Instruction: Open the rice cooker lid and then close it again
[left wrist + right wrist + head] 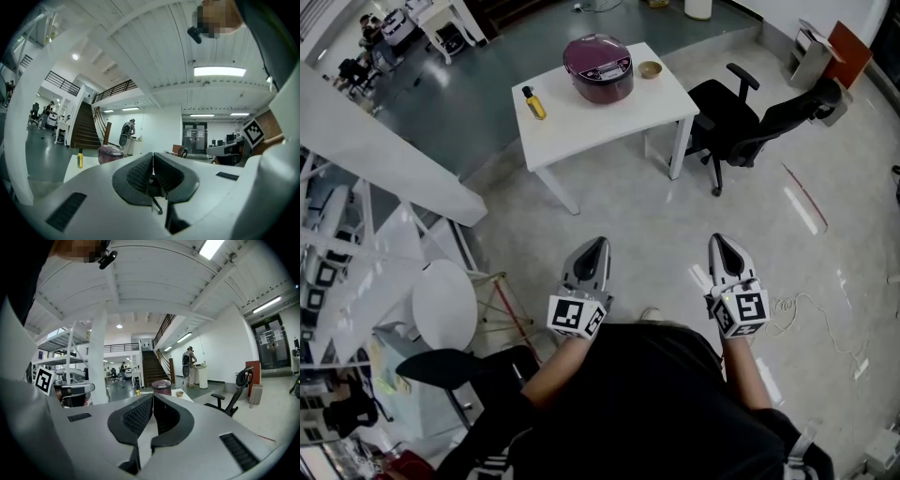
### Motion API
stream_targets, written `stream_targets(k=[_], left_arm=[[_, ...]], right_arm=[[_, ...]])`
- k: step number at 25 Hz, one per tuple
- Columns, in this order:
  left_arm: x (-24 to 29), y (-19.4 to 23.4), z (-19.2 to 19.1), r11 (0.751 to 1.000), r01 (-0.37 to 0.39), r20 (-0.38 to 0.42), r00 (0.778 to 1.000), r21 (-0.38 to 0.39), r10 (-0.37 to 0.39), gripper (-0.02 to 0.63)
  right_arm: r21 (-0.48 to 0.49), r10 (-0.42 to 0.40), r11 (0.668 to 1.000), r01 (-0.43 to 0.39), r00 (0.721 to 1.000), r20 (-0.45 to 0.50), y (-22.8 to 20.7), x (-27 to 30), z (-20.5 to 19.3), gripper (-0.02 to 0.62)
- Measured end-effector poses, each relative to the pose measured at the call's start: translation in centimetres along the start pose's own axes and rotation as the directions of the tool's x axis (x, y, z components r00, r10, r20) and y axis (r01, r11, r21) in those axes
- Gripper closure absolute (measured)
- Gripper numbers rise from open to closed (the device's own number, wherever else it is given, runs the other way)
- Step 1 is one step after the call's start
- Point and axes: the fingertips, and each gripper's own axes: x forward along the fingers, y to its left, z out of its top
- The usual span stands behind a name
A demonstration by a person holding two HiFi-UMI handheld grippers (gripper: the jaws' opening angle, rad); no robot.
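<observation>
Well back from the desk (609,122), left tongs (596,246) and right tongs (718,242) point toward it, side by side, near level. Both are pressed closed, nothing between them. On the desk's far side sits the rice cooker (598,67), lid down, between yellow bottle (533,103) and small bowl (650,69). Forearms (547,375) partly hidden by black shirt (647,403); cooker's latch too small to read.

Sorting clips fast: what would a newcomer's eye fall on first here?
A maroon cooker, lid shut, sits on a white table far ahead, between a yellow bottle and a small bowl. The left claw and right claw are shut and empty, low by the person, well short of it.
</observation>
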Motion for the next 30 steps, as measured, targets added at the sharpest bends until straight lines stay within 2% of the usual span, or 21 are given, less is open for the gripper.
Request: stream_targets(k=[8,9,12,14,17,19,25,30], left_arm=[[-0.5,0.3,0.3,1.000,-0.003,0.020,1.000,-0.006,0.003,0.597],[-0.6,0.3,0.3,1.000,-0.003,0.024,1.000,-0.007,0.003,0.590],[-0.8,0.7,0.2,1.000,-0.005,0.036,0.999,-0.021,0.006,0.460],[-0.8,0.9,0.0,0.999,0.000,0.035,0.999,-0.036,0.001,0.404],[-0.7,0.7,-0.6,0.998,0.027,0.014,1.000,-0.055,-0.027,0.369],[-0.9,0.5,-0.6,0.998,0.034,0.002,0.999,-0.062,-0.034,0.368],[-2.8,0.6,-1.7,0.999,-0.035,-0.021,0.999,-0.038,0.034,0.369],[-3.6,1.2,-3.3,0.997,-0.058,-0.059,0.997,-0.052,0.055,0.368]], right_arm=[[-0.002,-0.034,0.999,0.034,0.999,-0.011,-1.8,-0.1,-0.5,0.592],[0.001,-0.035,0.999,0.035,0.999,-0.011,-2.0,-0.2,-0.5,0.574],[0.012,-0.034,0.999,0.035,0.999,-0.017,-2.4,-0.4,-0.8,0.424],[0.008,-0.022,1.000,0.022,0.999,-0.033,-2.5,-0.4,-1.2,0.380],[0.018,-0.009,1.000,0.010,0.998,-0.064,-2.5,-0.6,-2.3,0.380],[0.039,-0.011,0.999,0.014,0.997,-0.083,-2.6,-0.7,-2.9,0.380],[0.060,0.006,0.998,-0.001,0.996,-0.093,-2.7,-0.7,-4.4,0.380],[0.094,0.042,0.995,-0.033,0.994,-0.100,-1.9,-0.2,-5.6,0.380]])
